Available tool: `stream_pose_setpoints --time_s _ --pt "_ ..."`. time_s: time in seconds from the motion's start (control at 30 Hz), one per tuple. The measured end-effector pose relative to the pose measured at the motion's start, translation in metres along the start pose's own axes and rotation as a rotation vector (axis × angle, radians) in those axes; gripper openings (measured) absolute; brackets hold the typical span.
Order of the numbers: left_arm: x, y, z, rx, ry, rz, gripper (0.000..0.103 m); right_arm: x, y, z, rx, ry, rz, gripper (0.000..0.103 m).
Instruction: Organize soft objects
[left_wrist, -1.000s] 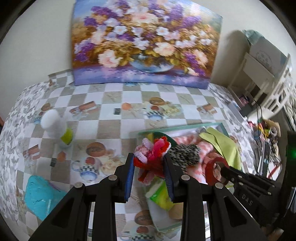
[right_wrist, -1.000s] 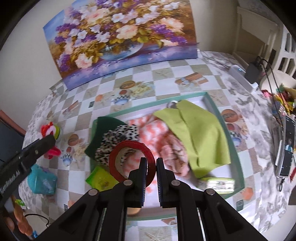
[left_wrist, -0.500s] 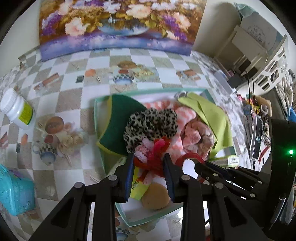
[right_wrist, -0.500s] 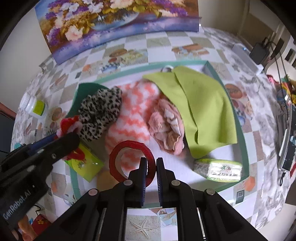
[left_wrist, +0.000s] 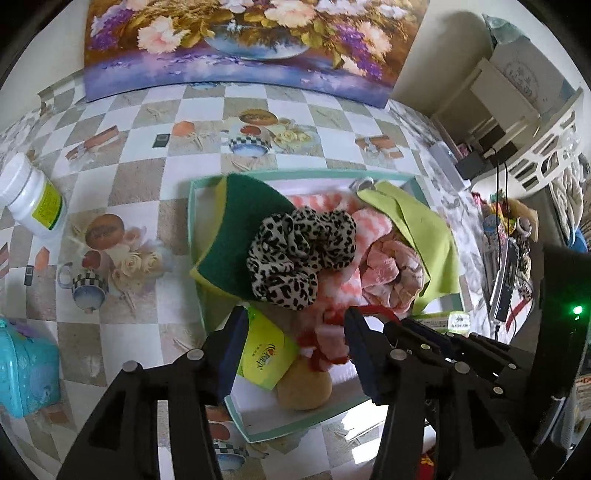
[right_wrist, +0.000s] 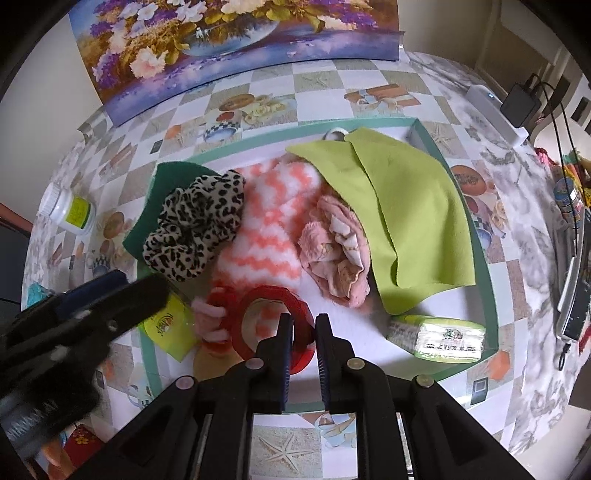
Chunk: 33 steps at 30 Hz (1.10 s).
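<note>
A teal-rimmed tray (left_wrist: 192, 221) (right_wrist: 476, 236) holds a leopard scrunchie (left_wrist: 295, 254) (right_wrist: 192, 229), a dark green sponge (left_wrist: 236, 236), an orange-and-white fluffy sock (right_wrist: 273, 221), a pink cloth (left_wrist: 391, 273) and a lime cloth (right_wrist: 406, 206). My left gripper (left_wrist: 295, 325) hangs over the tray's near part, jaws opening. The red and pink fuzzy toy (left_wrist: 328, 339) lies between them, clear of both pads. My right gripper (right_wrist: 303, 328) has the rim of a red tape ring (right_wrist: 273, 295) between its pads, low in the tray, jaws opening slightly.
A yellow-green packet (left_wrist: 266, 354), a tan ball (left_wrist: 303, 387) and a green tissue pack (right_wrist: 436, 339) also lie in the tray. A white bottle (left_wrist: 33, 199) and a teal box (left_wrist: 26, 365) stand left of it. A flower painting (left_wrist: 240, 44) leans on the wall behind.
My left gripper came down over the tray with the fuzzy toy, then its jaws spread and let the toy go. The right gripper sank with the red ring.
</note>
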<state>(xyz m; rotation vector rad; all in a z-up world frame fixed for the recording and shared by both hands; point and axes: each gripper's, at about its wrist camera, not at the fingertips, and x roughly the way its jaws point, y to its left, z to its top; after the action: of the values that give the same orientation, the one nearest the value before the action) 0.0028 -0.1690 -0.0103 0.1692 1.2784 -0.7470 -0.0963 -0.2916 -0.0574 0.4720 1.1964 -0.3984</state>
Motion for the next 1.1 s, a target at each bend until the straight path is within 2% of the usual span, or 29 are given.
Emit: stream_pose_setpoints --time_s 0.1,0.23,0.4,0.47,0.5,0.6,0.83,1.1 --pt "-0.009 0.007 0.003 -0.022 -0.03 0.018 0.057 -0.001 0.002 0.001 -0.006 -0.004 0.002 0.016" --pt "-0.015 0.022 0.007 -0.056 -0.056 0.09 0.066 -0.003 0.005 0.002 -0.013 -0.013 -0.005 0.033" --pt "-0.017 0.039 0.009 -0.087 -0.074 0.174 0.074 -0.009 0.007 0.004 -0.014 -0.04 -0.001 0.045" --pt "-0.018 0.043 0.009 -0.087 -0.082 0.203 0.075 -0.011 0.008 0.005 -0.015 -0.049 -0.006 0.059" --pt "-0.018 0.045 0.009 -0.087 -0.086 0.214 0.076 -0.012 0.009 0.006 -0.015 -0.056 -0.009 0.063" --pt "-0.018 0.049 0.009 -0.087 -0.099 0.261 0.093 -0.014 0.009 0.007 -0.013 -0.071 -0.016 0.071" --pt "-0.015 0.06 0.007 -0.104 -0.094 0.302 0.096 -0.019 0.008 0.007 -0.007 -0.108 -0.03 0.103" --pt "-0.019 0.069 -0.002 -0.121 -0.104 0.322 0.098 -0.025 0.016 0.003 -0.028 -0.137 -0.056 0.103"
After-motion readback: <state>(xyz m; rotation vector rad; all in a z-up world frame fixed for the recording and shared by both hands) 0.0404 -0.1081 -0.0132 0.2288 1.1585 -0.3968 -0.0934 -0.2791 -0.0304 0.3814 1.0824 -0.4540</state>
